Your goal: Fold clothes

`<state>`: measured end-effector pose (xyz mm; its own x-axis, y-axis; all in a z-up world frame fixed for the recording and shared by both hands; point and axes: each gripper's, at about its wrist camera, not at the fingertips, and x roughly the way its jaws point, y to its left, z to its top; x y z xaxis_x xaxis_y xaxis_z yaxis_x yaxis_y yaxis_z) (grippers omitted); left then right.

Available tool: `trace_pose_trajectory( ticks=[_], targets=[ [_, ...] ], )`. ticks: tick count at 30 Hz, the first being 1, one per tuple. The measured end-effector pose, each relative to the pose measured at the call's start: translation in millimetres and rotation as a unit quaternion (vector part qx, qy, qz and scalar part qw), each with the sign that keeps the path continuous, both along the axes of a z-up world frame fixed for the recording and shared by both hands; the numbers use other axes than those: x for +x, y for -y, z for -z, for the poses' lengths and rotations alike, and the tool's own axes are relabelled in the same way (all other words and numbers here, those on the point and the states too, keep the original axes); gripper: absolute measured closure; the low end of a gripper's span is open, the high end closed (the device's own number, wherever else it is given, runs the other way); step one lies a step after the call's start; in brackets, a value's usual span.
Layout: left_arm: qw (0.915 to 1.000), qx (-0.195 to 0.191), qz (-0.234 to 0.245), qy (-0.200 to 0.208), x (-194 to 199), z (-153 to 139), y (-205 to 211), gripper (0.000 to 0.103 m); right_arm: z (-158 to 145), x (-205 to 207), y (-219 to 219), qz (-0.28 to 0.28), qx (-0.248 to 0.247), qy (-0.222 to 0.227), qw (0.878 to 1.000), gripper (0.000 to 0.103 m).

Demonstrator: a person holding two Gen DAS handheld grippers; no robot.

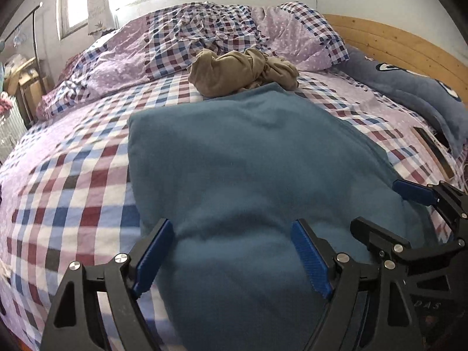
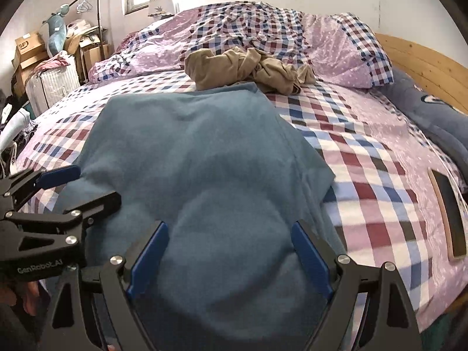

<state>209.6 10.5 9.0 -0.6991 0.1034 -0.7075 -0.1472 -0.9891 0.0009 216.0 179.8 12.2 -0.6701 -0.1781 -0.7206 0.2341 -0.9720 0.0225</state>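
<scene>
Blue pads line the fingers of both tools we hold, and the black body of the left gripper (image 2: 61,187) carries white lettering that reads "GenRobot_AI" in the right wrist view. A brown box (image 2: 28,47) in the far left corner of the room bears a round "SF" mark. Faint letters "DAS" show on dark cloth at the lower right of the left wrist view; we cannot tell what they belong to.

The teal cloth (image 1: 248,175) lies spread flat on the checked sheet (image 1: 58,181) of the bed, its near end running under both tools and its far edge touching the tan garment (image 1: 239,71), which sits in a crumpled heap just beyond it.

Our left gripper (image 1: 234,254) hangs above the near part of the teal cloth with its jaws spread wide — nothing is pinched between them, and the pads sit apart from each other with the fabric showing in the gap. Our right gripper (image 2: 231,256) is just beside it, also over the near part of the cloth, jaws equally wide and gripping nothing. From the left wrist view the right gripper (image 1: 380,207) appears at the right edge of the cloth; whether either tool's fingertips touch the fabric we cannot tell. A dark phone (image 2: 449,216) lies on the sheet well to the right.
</scene>
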Motion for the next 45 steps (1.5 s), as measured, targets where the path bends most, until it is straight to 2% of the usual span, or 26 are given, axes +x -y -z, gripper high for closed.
trace_pose_trajectory(
  ticks=[4,8,15,18,22,25,30,35,39,41,43,45],
  targets=[
    [0.9999,0.008,-0.008,0.005,12,0,2,0.017,0,7,-11,0.019,-0.023,0.021,0.999,0.014],
    [0.9999,0.006,-0.008,0.011,22,1,2,0.017,-3,15,-15,0.030,-0.020,0.029,0.999,0.014],
    [0.9998,0.011,0.000,0.018,39,2,7,0.017,-19,26,-22,0.050,-0.040,0.014,0.998,0.014],
    [0.9993,0.014,0.011,0.032,45,5,10,0.016,-27,29,-19,0.046,-0.052,0.000,0.998,0.014],
    [0.9985,0.011,0.026,0.046,53,9,13,0.016,-28,29,-5,0.029,-0.041,-0.005,0.999,0.014],
    [0.9978,0.000,0.037,0.056,58,13,13,0.016,-25,28,5,0.013,-0.030,-0.002,0.999,0.014],
    [0.9951,0.008,0.057,0.080,67,20,16,0.016,-16,27,9,0.005,-0.026,0.016,1.000,0.014],
    [0.9901,0.041,0.067,0.116,72,27,22,0.016,0,21,5,0.017,-0.019,0.063,0.998,0.014],
    [0.9852,0.083,0.057,0.139,73,30,29,0.016,-1,22,5,0.011,-0.023,0.066,0.997,0.014],
    [0.9784,0.122,0.053,0.158,73,34,33,0.016,-4,25,4,0.009,-0.026,0.063,0.998,0.014],
    [0.9679,0.166,0.047,0.183,74,40,37,0.016,-8,27,2,0.010,-0.031,0.057,0.998,0.014],
    [0.9640,0.185,0.042,0.187,75,40,39,0.016,-13,30,-3,0.015,-0.039,0.048,0.998,0.014]
  ],
)
